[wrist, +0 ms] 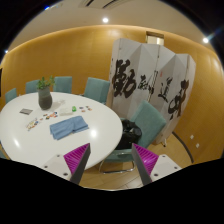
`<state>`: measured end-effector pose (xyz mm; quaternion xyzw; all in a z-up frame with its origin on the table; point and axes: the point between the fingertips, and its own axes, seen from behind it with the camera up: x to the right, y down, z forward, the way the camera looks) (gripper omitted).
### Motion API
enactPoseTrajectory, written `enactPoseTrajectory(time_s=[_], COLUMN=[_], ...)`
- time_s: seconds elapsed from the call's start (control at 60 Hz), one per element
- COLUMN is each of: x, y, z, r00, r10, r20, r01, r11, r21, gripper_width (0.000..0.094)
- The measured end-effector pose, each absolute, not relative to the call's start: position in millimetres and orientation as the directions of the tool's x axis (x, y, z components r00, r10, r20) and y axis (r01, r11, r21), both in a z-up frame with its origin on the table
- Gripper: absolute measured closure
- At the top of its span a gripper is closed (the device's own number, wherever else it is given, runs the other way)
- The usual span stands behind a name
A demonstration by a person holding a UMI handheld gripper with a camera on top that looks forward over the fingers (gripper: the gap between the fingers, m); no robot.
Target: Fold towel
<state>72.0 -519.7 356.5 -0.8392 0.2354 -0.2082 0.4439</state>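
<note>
A blue towel (69, 127) lies folded flat on the round white table (40, 145), near its right side. My gripper (112, 165) is well back from the table and above floor level, with the towel far ahead and to the left of the fingers. The two fingers with magenta pads (77, 156) stand wide apart and hold nothing. Between them I see only the wooden floor and a chair's chrome base.
A dark vase with a plant (45, 98) and small items (28, 123) sit on the table. Teal chairs (97, 90) ring it; one (147, 125) stands just right of it. A folding screen with calligraphy (150, 85) stands at the back right.
</note>
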Motion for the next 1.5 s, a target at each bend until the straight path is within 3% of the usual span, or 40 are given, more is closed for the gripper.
enactPoseTrajectory(time_s=[0.133,0.25,0.55,0.65,0.85,1.083,1.267,1.35,1.4,1.45,1.5], x=[75.6,81.5,-19.3,-65.7,-114.7,-120.8,-114.8,-108.9,-109.3,-115.5,-123.7], y=[-521.7,-505.4,-424.0,-368.2,-221.7,-54.9,15.9,25.0,30.6,33.4,36.4], z=[342.7,309.3,180.9,140.2,102.2,52.4,6.5,-10.9,-8.6,-7.5,-8.5], r00=[0.79,0.79,0.905,0.945,0.987,1.0,1.0,0.999,0.996,0.991,0.98], r10=[-0.593,-0.591,-0.419,-0.326,-0.156,-0.022,-0.012,-0.014,0.019,0.072,0.134], r20=[0.156,0.167,0.075,0.017,-0.026,0.013,0.01,0.036,0.082,0.115,0.144], r01=[-0.225,-0.233,-0.213,-0.205,-0.121,-0.003,0.0,0.018,0.076,0.135,0.196], r11=[-0.517,-0.54,-0.599,-0.633,-0.642,-0.623,-0.647,-0.658,-0.628,-0.603,-0.58], r21=[-0.826,-0.809,-0.772,-0.746,-0.757,-0.782,-0.763,-0.753,-0.774,-0.786,-0.79], gripper_width=[0.0065,0.0066,0.0067,0.0066,0.0064,0.0064,0.0077,0.014,0.0253,0.0379,0.0621])
